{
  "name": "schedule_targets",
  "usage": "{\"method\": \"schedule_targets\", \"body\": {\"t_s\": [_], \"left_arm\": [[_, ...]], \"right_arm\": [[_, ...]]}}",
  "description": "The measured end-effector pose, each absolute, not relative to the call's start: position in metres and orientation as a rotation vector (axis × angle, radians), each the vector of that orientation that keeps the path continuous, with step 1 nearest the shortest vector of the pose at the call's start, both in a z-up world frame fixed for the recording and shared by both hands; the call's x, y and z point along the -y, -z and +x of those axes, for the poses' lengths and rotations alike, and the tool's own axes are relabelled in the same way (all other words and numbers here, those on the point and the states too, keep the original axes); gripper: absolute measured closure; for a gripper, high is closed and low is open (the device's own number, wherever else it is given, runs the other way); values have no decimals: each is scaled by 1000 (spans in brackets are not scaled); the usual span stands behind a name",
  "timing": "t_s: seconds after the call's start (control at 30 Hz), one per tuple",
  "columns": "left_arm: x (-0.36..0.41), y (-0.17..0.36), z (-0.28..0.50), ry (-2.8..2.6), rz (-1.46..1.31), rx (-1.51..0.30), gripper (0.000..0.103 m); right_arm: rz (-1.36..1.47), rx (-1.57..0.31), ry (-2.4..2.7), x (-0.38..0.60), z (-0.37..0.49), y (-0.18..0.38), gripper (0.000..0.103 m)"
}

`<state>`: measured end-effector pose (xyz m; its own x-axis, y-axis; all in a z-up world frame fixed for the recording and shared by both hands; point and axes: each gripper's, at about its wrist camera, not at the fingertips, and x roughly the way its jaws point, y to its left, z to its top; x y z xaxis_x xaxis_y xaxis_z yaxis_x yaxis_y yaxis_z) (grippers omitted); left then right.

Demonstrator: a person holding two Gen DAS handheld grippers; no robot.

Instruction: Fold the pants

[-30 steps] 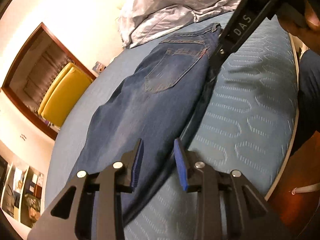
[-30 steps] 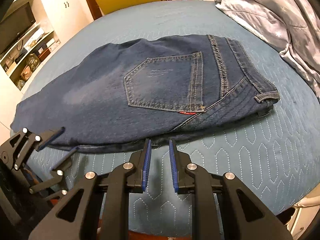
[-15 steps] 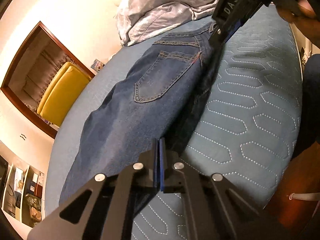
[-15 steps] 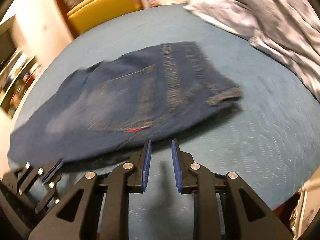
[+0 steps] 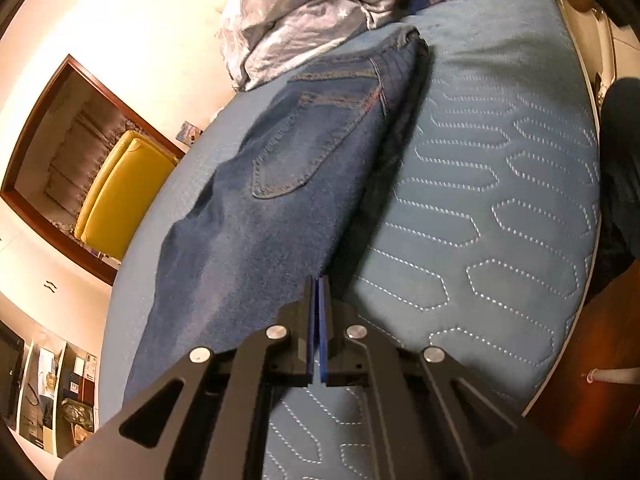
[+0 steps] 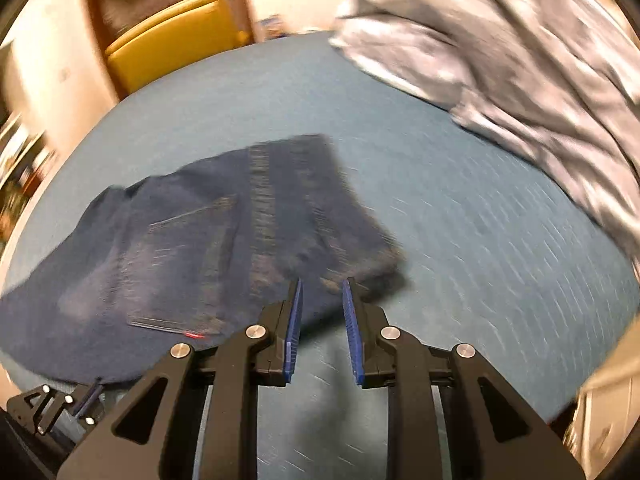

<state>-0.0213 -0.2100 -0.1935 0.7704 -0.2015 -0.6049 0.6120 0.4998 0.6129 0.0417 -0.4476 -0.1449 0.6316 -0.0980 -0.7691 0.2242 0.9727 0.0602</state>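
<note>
On the quilted bed (image 5: 500, 208), jeans (image 5: 280, 208) lie flat, pocket up | my left gripper (image 5: 319, 332) pressed together at their near edge, whether pinching denim I cannot tell | my right gripper (image 6: 322, 328) spread by the waistband corner, probably lining up a grab | right view blurred, yet only it shows both grippers.

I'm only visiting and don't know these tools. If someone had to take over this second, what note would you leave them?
Left gripper: shut at the near edge of the jeans; whether it pinches denim is unclear.
Right gripper: open, holding nothing, by the waistband end.
Jeans: on the blue quilted mattress, folded lengthwise, back pocket up.
Left to do: the crosswise folds.
</note>
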Motion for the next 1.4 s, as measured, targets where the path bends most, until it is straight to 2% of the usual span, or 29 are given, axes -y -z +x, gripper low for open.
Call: {"method": "schedule_targets", "body": {"t_s": [0.1, 0.13, 0.17, 0.23, 0.4, 0.5, 0.53, 0.57, 0.6, 0.63, 0.67, 0.7, 0.73, 0.77, 0.9, 1.07, 1.23, 1.3, 1.4], "left_arm": [[211, 194, -22, 510, 916, -499, 100], [210, 192, -24, 529, 909, -502, 91], [207, 185, -29, 571, 882, -512, 90], [196, 168, -30, 585, 780, -536, 86], [108, 128, 30, 473, 277, -706, 86], [40, 133, 77, 305, 148, -816, 86], [18, 141, 92, 251, 116, -879, 90], [-12, 149, 105, 178, 74, -922, 92], [-30, 148, 109, 151, 53, -925, 92], [-48, 143, 112, 132, 45, -914, 92], [-60, 137, 114, 130, 41, -899, 92], [-67, 133, 117, 138, 32, -890, 92], [-73, 127, 122, 156, 23, -880, 92], [-75, 124, 127, 164, 21, -874, 92], [-68, 116, 163, 216, 5, -864, 92], [-17, 122, 199, 324, 49, -870, 92], [24, 152, 241, 378, 35, -947, 92], [17, 163, 253, 383, 14, -959, 99], [-10, 158, 251, 323, 38, -942, 99]], "right_arm": [[51, -955, 283, 446, 66, 172, 82], [38, -978, 303, 452, 69, 182, 91], [40, -970, 296, 456, 68, 186, 95], [-18, -977, 315, 452, 68, 185, 98], [-75, -1006, 379, 445, 71, 184, 98], [-79, -1044, 425, 446, 76, 181, 98], [-82, -1061, 444, 446, 77, 179, 98], [-83, -1071, 469, 443, 76, 172, 97], [-99, -1037, 520, 438, 72, 157, 88], [-111, -978, 532, 433, 70, 142, 82], [-110, -943, 511, 430, 72, 132, 80], [-96, -909, 446, 423, 81, 119, 74], [-79, -891, 376, 417, 93, 112, 63], [-73, -886, 324, 411, 103, 110, 59], [-146, -906, 62, 367, 177, 124, 58], [-209, -1002, 41, 350, 240, 166, 60], [-222, -963, 79, 355, 239, 185, 61], [-293, -936, 111, 345, 236, 188, 60], [-296, -919, 125, 346, 234, 191, 59]]}}
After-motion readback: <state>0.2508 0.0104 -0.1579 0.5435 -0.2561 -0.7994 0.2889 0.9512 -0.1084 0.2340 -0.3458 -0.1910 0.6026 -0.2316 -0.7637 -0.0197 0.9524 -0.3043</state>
